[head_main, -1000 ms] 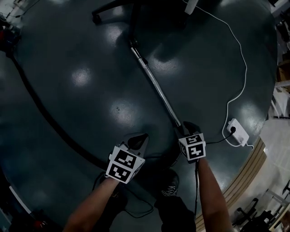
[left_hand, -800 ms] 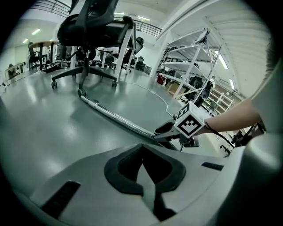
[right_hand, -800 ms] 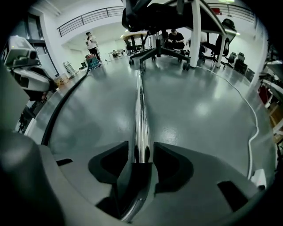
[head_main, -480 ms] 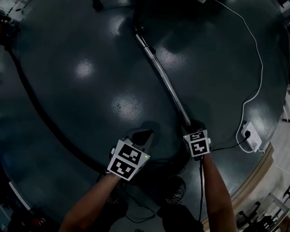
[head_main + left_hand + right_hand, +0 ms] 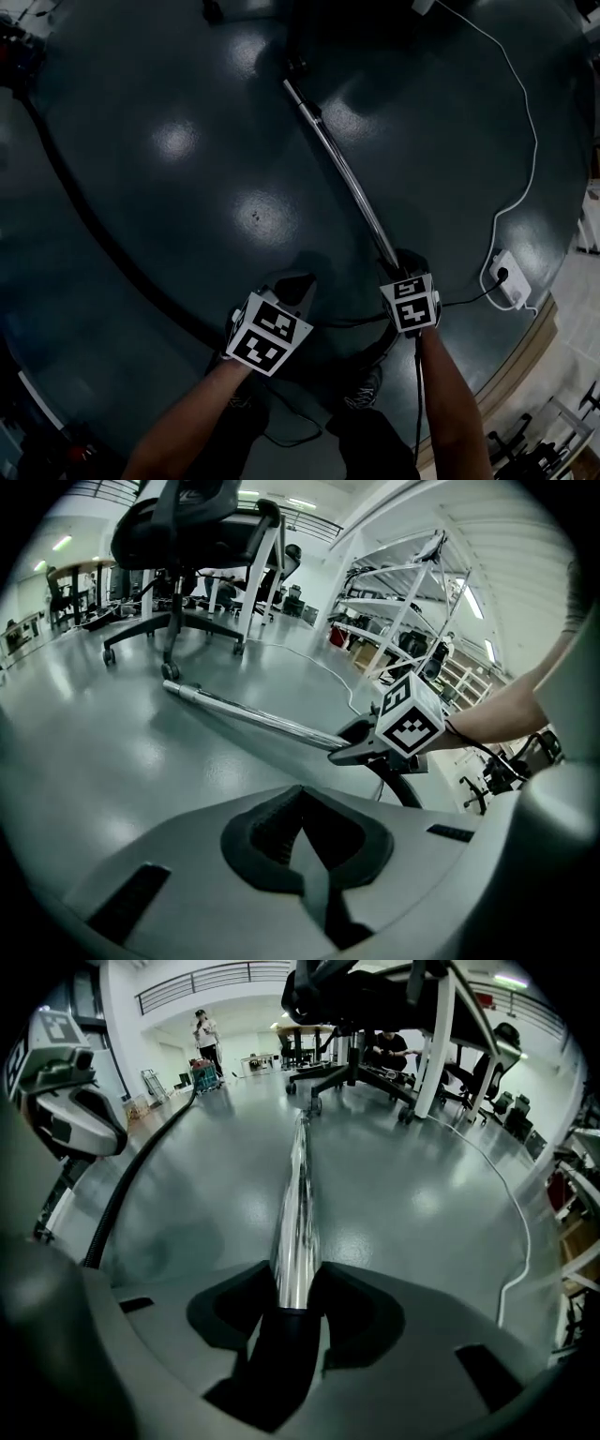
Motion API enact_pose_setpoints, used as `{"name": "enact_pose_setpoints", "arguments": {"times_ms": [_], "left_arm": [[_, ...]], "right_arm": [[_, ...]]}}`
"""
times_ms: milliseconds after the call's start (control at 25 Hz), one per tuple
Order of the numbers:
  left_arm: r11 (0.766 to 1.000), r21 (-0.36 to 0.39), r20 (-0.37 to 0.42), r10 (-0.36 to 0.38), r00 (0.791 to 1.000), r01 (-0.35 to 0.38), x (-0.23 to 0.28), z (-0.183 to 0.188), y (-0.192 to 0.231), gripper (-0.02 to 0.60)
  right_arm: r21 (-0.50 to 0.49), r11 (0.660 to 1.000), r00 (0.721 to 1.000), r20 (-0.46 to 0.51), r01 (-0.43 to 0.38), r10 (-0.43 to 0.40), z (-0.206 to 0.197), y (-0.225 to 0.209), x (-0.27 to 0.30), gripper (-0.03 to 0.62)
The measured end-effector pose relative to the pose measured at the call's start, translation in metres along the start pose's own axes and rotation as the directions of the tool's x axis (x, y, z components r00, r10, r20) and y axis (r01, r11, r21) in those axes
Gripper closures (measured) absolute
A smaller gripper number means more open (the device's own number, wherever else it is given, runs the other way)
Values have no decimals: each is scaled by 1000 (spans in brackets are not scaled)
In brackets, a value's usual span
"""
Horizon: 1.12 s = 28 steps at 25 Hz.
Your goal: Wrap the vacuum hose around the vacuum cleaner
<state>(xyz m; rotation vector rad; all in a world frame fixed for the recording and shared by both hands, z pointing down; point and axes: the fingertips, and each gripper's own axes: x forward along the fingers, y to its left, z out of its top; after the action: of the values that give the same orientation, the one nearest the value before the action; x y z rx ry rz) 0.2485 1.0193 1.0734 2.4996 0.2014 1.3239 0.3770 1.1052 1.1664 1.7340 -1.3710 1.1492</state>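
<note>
A chrome vacuum wand (image 5: 342,169) lies stretched over the dark floor, running away from me. My right gripper (image 5: 405,262) is shut on its near end, where the metal tube (image 5: 297,1204) meets a black handle piece (image 5: 281,1344). The black ribbed hose (image 5: 89,225) curves from the far left, where a dark machine (image 5: 11,52) is barely visible, to a spot near my feet. My left gripper (image 5: 292,286) hovers left of the wand, shut and empty (image 5: 302,832). It sees the wand (image 5: 262,719) and the right gripper (image 5: 375,747) from the side.
A white power strip (image 5: 506,279) with a white cable (image 5: 525,141) lies on the floor at the right. An office chair base (image 5: 173,630) stands beyond the wand's far tip. Thin black cords (image 5: 281,431) trail around my feet. Shelving (image 5: 394,621) and a distant person (image 5: 202,1030) are in the background.
The right gripper has kept its hold on the wand. Both grippers sit slightly further right in the head view, and the wand's far tip has shifted a little; the left gripper stays shut.
</note>
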Motion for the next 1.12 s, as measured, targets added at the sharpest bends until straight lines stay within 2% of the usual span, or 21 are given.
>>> {"name": "enact_pose_setpoints", "arguments": {"times_ms": [200,520,680,800,920,1000,1120], "left_arm": [[997,72,-11,-11,1000,11,-46,30,-14,574],[977,202,1,-72,997,70,-112,83,-40,571],[970,238,12,-47,999,43,-153,108,-35,461],[939,345,19,-26,999,18,-190,124,-27,364],[908,419,48,6,999,-25,-234,141,-9,320],[868,492,81,36,996,-71,-266,152,5,312],[790,605,94,60,994,-105,-314,159,24,304]], "right_arm": [[4,999,997,-62,-48,48,11,29,-58,431],[23,994,993,-40,-110,111,51,82,-160,431],[-45,989,990,-12,-144,143,96,107,-202,431],[-158,976,988,6,-149,151,141,126,-229,431],[-259,953,986,26,-154,166,190,151,-256,431],[-325,933,984,31,-155,174,219,170,-272,431],[-427,890,982,20,-160,186,258,204,-293,431]]}}
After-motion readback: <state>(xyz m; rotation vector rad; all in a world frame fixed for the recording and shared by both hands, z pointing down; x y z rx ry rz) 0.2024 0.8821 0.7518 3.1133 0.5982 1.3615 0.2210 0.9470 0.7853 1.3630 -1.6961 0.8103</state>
